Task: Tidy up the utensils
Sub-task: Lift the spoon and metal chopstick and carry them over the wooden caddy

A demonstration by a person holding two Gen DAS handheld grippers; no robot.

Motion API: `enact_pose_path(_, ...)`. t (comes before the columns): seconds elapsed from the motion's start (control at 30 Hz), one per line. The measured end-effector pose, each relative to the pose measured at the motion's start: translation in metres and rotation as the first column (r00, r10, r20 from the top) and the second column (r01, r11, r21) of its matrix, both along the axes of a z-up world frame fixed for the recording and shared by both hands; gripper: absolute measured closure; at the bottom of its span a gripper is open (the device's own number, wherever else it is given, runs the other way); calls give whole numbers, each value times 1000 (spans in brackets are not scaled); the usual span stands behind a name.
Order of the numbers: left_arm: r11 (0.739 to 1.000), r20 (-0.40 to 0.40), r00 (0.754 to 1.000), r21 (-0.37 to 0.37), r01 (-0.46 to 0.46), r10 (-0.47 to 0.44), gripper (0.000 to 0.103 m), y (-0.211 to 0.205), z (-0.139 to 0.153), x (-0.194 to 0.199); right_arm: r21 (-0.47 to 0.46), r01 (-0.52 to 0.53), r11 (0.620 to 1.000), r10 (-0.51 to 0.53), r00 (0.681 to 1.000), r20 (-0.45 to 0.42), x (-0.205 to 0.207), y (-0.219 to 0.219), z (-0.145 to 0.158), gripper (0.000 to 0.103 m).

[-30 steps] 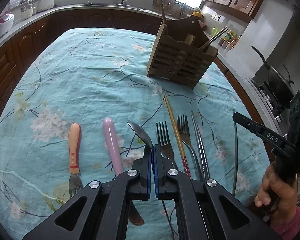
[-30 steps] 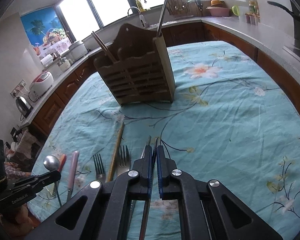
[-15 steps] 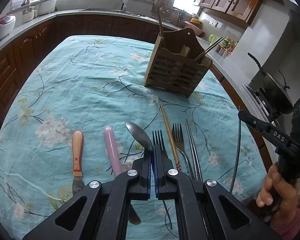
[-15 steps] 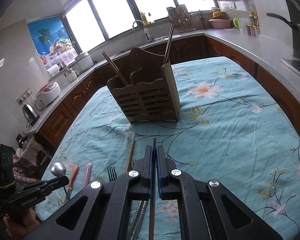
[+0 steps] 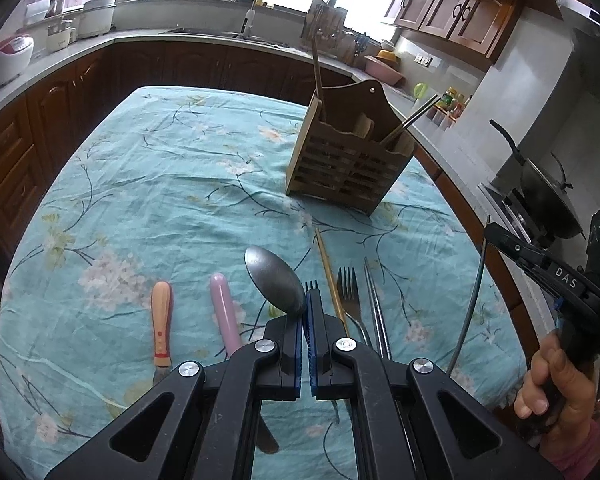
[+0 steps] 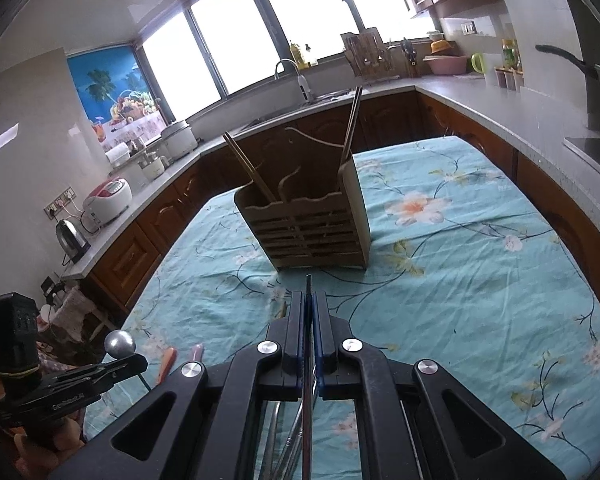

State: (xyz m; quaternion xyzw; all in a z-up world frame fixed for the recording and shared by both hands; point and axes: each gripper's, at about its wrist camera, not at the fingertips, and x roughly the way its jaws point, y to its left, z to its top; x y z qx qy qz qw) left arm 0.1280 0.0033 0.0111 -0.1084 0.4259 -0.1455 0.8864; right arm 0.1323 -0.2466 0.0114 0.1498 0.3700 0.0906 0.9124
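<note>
Left wrist view: the left claw (image 5: 305,312) is clenched on a metal spoon (image 5: 275,280), whose bowl rises past the fingertips, clear of the counter (image 5: 148,184). A floral teal cloth covers the counter. On it, near the claw, lie an orange-handled utensil (image 5: 161,320), a pink-handled utensil (image 5: 225,314), a wooden chopstick (image 5: 329,268), a fork (image 5: 349,292) and metal chopsticks (image 5: 374,304), side by side. The wooden utensil holder (image 5: 348,164) stands farther off to the right, with chopsticks already in it. At the right edge a hand (image 5: 556,384) grips the other tool.

Right wrist view: the right claw (image 6: 309,320) is clenched on a thin metal chopstick (image 6: 308,364), which runs between the fingers and points toward the holder (image 6: 308,220) just beyond. At lower left the spoon (image 6: 119,343) shows in the left claw.
</note>
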Motion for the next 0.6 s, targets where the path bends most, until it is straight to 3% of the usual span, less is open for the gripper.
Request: enact_pose_path(0.6, 1000, 32, 999, -9, -5, 6, 102, 6, 14, 1, 13, 1, 1000, -2, 999, 51, -2, -6, 19, 100)
